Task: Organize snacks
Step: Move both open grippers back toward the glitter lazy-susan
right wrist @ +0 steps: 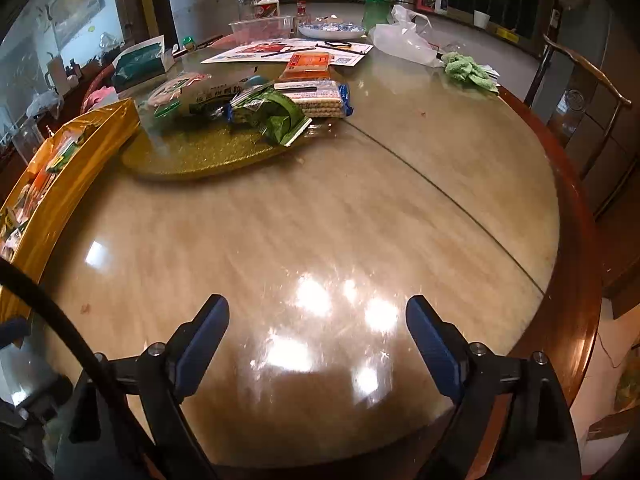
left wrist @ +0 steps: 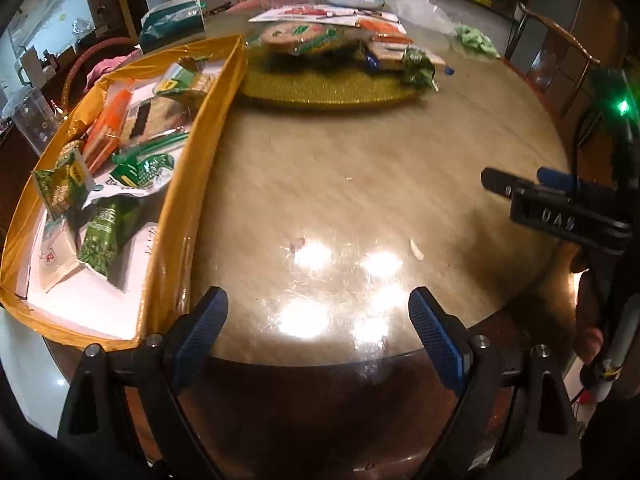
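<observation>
Several crinkly foil snack packets (right wrist: 256, 110) still lie heaped on the round gold glitter mat (right wrist: 192, 156) mid-bench, just beside the yellow-walled cardboard tray (left wrist: 208, 112) already holding others. I judge them light, soft and slippery, so I'd pinch a flat sealed edge. My left claw (left wrist: 318, 328) and right claw (right wrist: 318, 332) both gape wide, empty, over the bare glossy bench (right wrist: 360, 220).

Black left gripper (left wrist: 318, 332) and right gripper (right wrist: 317, 336), ribbed blue fingers (left wrist: 202, 330), silver screws, black cable (right wrist: 60, 320)
</observation>
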`<state>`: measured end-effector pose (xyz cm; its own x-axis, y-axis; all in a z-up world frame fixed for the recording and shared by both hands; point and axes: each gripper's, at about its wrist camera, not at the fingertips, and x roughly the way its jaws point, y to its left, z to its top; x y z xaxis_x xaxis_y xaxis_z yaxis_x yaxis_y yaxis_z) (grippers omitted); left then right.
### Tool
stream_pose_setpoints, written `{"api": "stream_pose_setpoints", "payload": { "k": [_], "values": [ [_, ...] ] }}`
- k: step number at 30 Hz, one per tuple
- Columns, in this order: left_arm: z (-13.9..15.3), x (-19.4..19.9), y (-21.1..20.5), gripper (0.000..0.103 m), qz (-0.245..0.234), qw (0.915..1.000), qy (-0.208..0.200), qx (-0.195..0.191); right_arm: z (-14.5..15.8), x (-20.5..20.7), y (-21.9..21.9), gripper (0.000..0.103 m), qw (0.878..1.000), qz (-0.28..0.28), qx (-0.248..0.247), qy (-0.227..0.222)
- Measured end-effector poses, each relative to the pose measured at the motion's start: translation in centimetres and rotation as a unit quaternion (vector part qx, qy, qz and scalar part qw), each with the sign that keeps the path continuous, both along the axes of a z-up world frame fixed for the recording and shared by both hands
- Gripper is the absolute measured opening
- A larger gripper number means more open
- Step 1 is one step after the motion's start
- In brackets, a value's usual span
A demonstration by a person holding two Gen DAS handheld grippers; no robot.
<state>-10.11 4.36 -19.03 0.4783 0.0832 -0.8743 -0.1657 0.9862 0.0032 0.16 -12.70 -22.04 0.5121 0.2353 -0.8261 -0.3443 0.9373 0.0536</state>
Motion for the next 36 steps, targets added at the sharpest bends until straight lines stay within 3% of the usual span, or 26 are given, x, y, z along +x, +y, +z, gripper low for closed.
{"api": "stream_pose_setpoints", "payload": {
  "k": [4,7,23,36],
  "values": [
    [-0.4,0.4,-1.0,0.094,-0.018,0.9997,0.003,0.018,0.0,0.6,0.3,0.095,1.000,0.006,0.000,0.001],
    [-0.5,0.8,-1.3,0.094,-0.025,0.9996,0.011,0.004,-0.1,1.0,0.4,0.096,1.000,0.010,0.000,0.001],
    [-0.6,5.0,-3.9,0.097,-0.081,0.9967,0.007,0.006,-0.2,3.6,-1.3,0.096,1.000,-0.011,0.004,-0.003],
    [-0.8,8.6,-1.0,0.099,-0.046,0.9989,-0.003,0.008,-0.3,5.0,-0.7,0.096,1.000,-0.006,0.009,-0.003]
  ]
}}
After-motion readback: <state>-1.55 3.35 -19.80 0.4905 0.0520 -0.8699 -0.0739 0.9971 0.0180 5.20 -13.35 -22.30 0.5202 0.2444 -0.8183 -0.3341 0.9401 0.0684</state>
